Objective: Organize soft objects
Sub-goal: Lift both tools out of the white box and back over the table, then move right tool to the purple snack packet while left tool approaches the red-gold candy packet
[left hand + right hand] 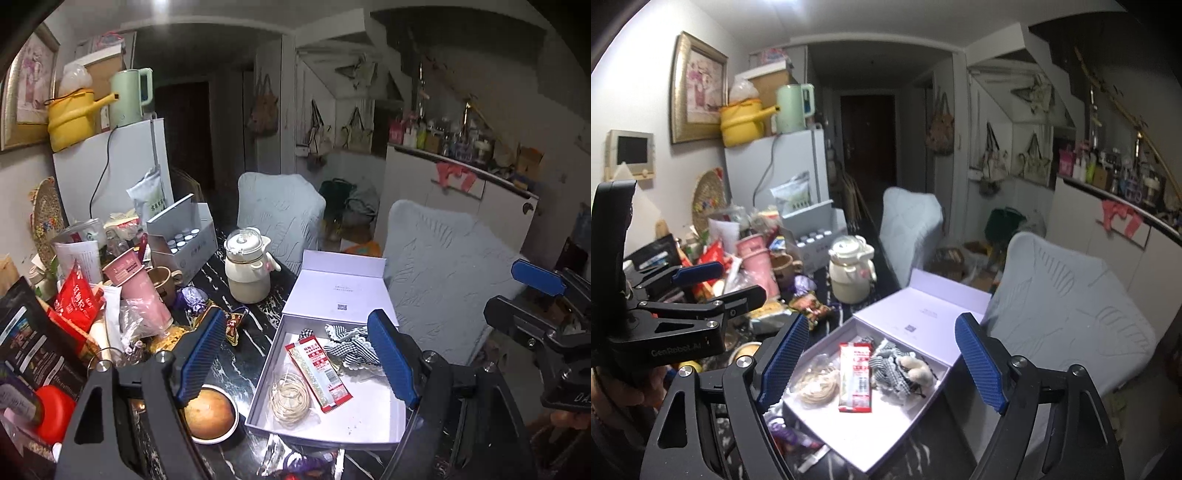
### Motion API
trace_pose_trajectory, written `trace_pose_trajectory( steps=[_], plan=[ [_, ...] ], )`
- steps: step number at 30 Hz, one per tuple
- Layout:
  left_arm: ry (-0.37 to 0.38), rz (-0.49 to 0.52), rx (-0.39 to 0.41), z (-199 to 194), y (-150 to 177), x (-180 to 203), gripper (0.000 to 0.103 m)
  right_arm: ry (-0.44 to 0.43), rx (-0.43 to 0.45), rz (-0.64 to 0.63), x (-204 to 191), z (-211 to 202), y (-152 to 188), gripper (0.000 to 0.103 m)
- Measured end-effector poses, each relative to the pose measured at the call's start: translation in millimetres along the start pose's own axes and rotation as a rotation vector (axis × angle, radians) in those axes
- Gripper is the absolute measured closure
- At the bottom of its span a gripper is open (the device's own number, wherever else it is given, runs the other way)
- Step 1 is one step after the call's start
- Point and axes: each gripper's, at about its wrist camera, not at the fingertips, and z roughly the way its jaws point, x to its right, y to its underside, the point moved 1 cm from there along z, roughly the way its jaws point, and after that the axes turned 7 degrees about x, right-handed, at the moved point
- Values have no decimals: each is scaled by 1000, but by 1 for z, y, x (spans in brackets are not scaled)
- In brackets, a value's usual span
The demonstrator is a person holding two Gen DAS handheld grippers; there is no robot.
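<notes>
Hovering above the white box (369, 424) w/ jaws spread and nothing between them: left hand-held gripper (299, 354) and right hand-held gripper (882, 360). Box sits open on the dark marbled table (240, 354), lid (340, 284) tipped back. Inside the box: gingham cloth (890, 365) w/ a cream fuzzy bit (918, 365) at the far end, red-and-white packet (855, 376) in the middle, bag of pale coiled bands (818, 384) on the packet's other side. Cream teapot (247, 266) stands beyond the box; clutter piled left of it.

Above box: the white box (934, 387) lies open-topped, nothing over it.
Left side: packets and the pink cup (757, 258) crowd the counter (236, 362).
Behind: the cream pot (849, 273) probably stands clear of the raised lid (923, 302).
</notes>
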Motion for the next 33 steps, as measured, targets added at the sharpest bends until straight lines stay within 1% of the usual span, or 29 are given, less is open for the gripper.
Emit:
trace_pose_trajectory(
  steps=[8, 11, 18, 24, 33],
  plan=[
    [11, 40, 52, -52, 13, 6, 24, -14, 65, -24, -20, -47, 3, 18],
    [32, 36, 51, -68, 21, 6, 24, -26, 72, -28, -28, -59, 11, 18],
    [35, 44, 43, -96, 48, 7, 24, -71, 68, -23, -46, -81, 34, 18],
    [48, 40, 2, -106, 78, 4, 24, -106, 20, -19, -62, -84, 64, 18],
    [70, 2, -79, -97, 115, -5, 24, -148, -55, 11, -74, -73, 100, 18]
  ],
)
